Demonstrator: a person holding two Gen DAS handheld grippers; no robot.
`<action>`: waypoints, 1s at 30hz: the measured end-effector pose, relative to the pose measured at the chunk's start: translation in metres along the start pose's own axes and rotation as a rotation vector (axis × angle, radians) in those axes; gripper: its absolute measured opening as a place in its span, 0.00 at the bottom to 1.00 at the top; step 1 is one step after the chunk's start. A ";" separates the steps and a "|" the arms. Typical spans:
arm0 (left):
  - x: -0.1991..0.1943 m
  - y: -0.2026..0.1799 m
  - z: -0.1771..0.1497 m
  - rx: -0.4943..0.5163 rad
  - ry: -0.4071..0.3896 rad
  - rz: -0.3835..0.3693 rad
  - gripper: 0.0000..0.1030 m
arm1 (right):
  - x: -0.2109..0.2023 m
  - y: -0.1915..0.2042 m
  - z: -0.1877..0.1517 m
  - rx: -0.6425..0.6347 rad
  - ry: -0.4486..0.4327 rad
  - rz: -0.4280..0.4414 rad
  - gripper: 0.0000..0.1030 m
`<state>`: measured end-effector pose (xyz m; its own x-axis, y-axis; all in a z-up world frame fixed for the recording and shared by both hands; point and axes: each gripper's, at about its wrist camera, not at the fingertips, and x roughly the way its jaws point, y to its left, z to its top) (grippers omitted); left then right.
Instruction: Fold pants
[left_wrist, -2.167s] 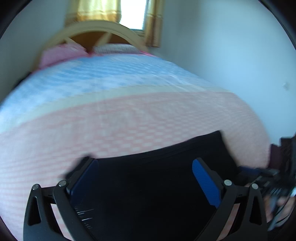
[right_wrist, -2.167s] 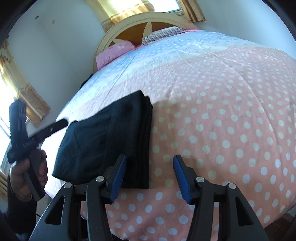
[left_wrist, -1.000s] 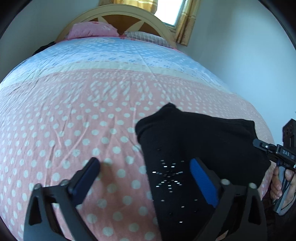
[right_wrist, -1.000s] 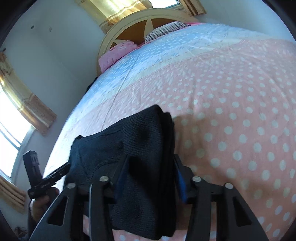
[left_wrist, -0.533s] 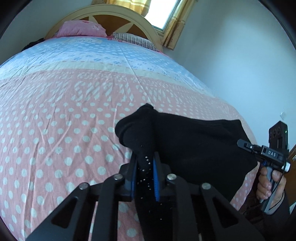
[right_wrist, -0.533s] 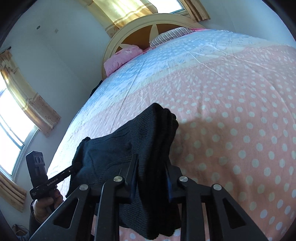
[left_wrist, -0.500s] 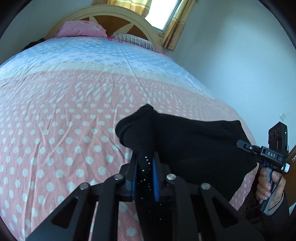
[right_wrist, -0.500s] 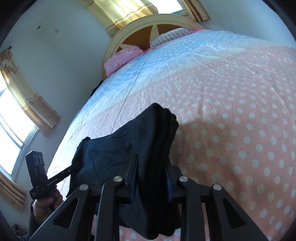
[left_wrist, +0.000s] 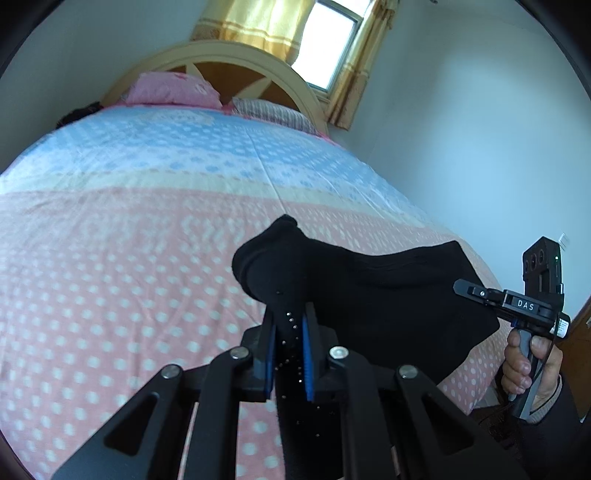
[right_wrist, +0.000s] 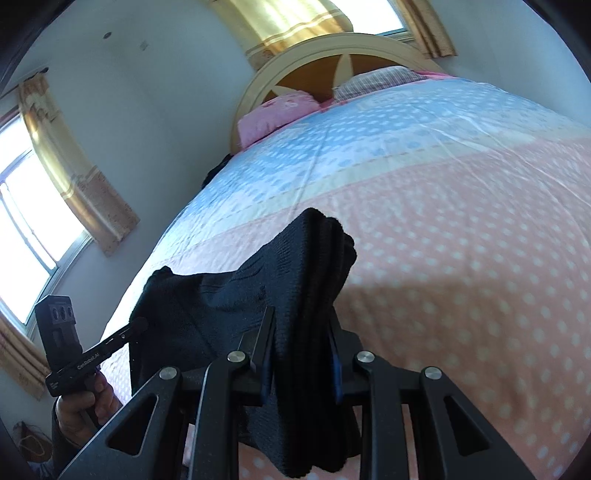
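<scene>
Black pants raised just above the bedspread, one end pinched in the left gripper, the other in the right gripper; hem or waistband unclear; presumably lifted for another fold.

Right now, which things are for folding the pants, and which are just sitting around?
For the job:
black pants
left gripper, clamped on them
right gripper, clamped on them too

Just there:
pink pillow
striped pillow
curtains
headboard
</scene>
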<state>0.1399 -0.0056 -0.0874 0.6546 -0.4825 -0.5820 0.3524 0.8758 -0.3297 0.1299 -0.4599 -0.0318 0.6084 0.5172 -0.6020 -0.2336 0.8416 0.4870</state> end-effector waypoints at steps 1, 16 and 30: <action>-0.005 0.003 0.002 0.004 -0.011 0.019 0.12 | 0.004 0.004 0.002 -0.006 0.002 0.011 0.24; -0.052 0.067 0.008 -0.019 -0.074 0.222 0.12 | 0.092 0.095 0.037 -0.128 0.078 0.126 0.24; -0.077 0.117 0.008 -0.033 -0.092 0.368 0.12 | 0.172 0.156 0.045 -0.184 0.163 0.167 0.24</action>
<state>0.1364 0.1339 -0.0749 0.7909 -0.1313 -0.5977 0.0616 0.9888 -0.1357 0.2319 -0.2469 -0.0309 0.4232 0.6569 -0.6240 -0.4632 0.7488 0.4741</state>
